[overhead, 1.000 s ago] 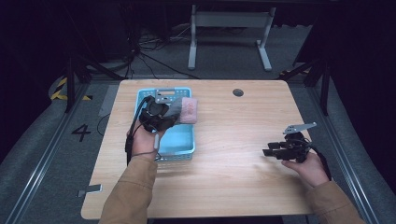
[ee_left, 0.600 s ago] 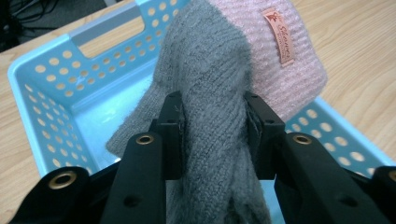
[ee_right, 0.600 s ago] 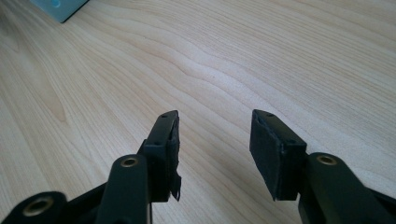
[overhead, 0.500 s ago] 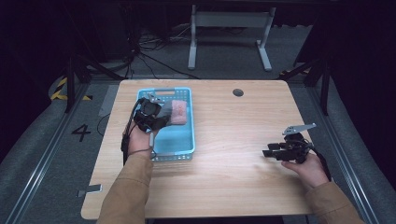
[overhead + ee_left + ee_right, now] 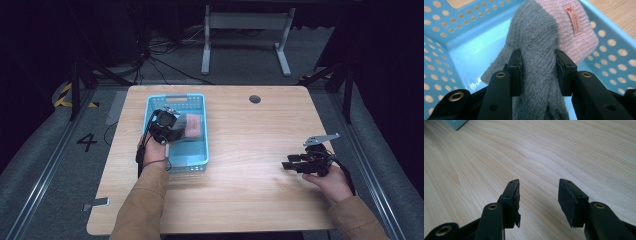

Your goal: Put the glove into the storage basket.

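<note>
1. Landmark: the blue basket (image 5: 200, 150) (perforated walls) stands on the left half of the counter (image 5: 250, 200).
2. The left tool (image 5: 537, 63) is inside the basket, jaws clamped on a grey knit item (image 5: 536, 45).
3. The grey knit item lies against a pink knit item (image 5: 574, 30) (woven label visible) near the basket's far end.
4. The right tool (image 5: 539, 192) rests well to the right of the basket, low over bare counter, jaws apart with nothing between them.

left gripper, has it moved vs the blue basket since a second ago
Yes. The left gripper, shut on the grey knit, has shifted from the blue basket's near half toward its far end, beside the pink knit.
</note>
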Action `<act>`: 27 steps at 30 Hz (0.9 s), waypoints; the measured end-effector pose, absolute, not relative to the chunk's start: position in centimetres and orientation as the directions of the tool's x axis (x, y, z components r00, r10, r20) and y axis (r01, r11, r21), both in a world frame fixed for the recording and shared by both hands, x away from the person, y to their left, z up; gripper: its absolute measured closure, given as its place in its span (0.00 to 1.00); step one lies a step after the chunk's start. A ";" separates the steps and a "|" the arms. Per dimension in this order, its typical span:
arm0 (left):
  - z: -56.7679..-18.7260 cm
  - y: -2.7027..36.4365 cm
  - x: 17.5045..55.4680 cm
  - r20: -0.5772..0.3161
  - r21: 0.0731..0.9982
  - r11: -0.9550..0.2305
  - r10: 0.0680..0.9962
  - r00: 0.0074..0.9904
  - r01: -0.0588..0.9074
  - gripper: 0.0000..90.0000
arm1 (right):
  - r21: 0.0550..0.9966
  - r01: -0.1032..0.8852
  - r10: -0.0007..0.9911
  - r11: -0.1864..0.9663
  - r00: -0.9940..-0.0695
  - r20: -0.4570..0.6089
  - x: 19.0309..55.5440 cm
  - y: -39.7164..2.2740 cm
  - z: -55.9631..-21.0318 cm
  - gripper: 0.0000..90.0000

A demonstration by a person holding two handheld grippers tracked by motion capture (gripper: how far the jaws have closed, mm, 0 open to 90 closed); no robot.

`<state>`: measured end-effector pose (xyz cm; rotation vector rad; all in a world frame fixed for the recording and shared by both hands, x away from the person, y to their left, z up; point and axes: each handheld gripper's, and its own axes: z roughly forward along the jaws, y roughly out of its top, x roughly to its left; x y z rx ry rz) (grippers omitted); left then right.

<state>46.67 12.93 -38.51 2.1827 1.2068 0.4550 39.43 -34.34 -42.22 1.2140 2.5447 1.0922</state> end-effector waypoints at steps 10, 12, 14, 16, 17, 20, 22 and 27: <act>-40.5 12.5 47.9 -0.014 0.573 -0.433 0.844 0.536 0.696 0.71 | 0.648 0.636 0.718 0.418 -0.669 0.193 39.3 -34.5 -42.5 0.58; -40.7 12.4 48.0 -0.016 0.572 -0.430 0.846 0.533 0.699 0.70 | 0.647 0.637 0.718 0.419 -0.669 0.193 39.3 -34.5 -42.5 0.58; -40.8 12.4 48.2 -0.020 0.568 -0.429 0.846 0.533 0.702 0.70 | 0.647 0.637 0.718 0.420 -0.669 0.192 39.3 -34.5 -42.6 0.58; -40.9 12.4 48.3 -0.022 0.564 -0.428 0.847 0.531 0.706 0.70 | 0.646 0.637 0.716 0.420 -0.670 0.196 39.3 -34.5 -42.7 0.58; -41.1 12.3 48.5 -0.032 0.557 -0.423 0.849 0.528 0.715 0.70 | 0.643 0.637 0.716 0.425 -0.671 0.191 39.2 -34.5 -42.7 0.58; -41.3 12.2 48.6 -0.038 0.544 -0.427 0.847 0.530 0.722 0.70 | 0.644 0.634 0.714 0.427 -0.674 0.190 39.1 -34.5 -42.8 0.58; -41.6 12.1 48.8 -0.037 0.529 -0.435 0.846 0.532 0.729 0.69 | 0.643 0.634 0.714 0.430 -0.675 0.188 39.0 -34.5 -42.9 0.58; -42.0 11.9 49.2 -0.038 0.500 -0.441 0.849 0.527 0.746 0.68 | 0.642 0.640 0.722 0.423 -0.666 0.188 38.7 -34.9 -43.0 0.57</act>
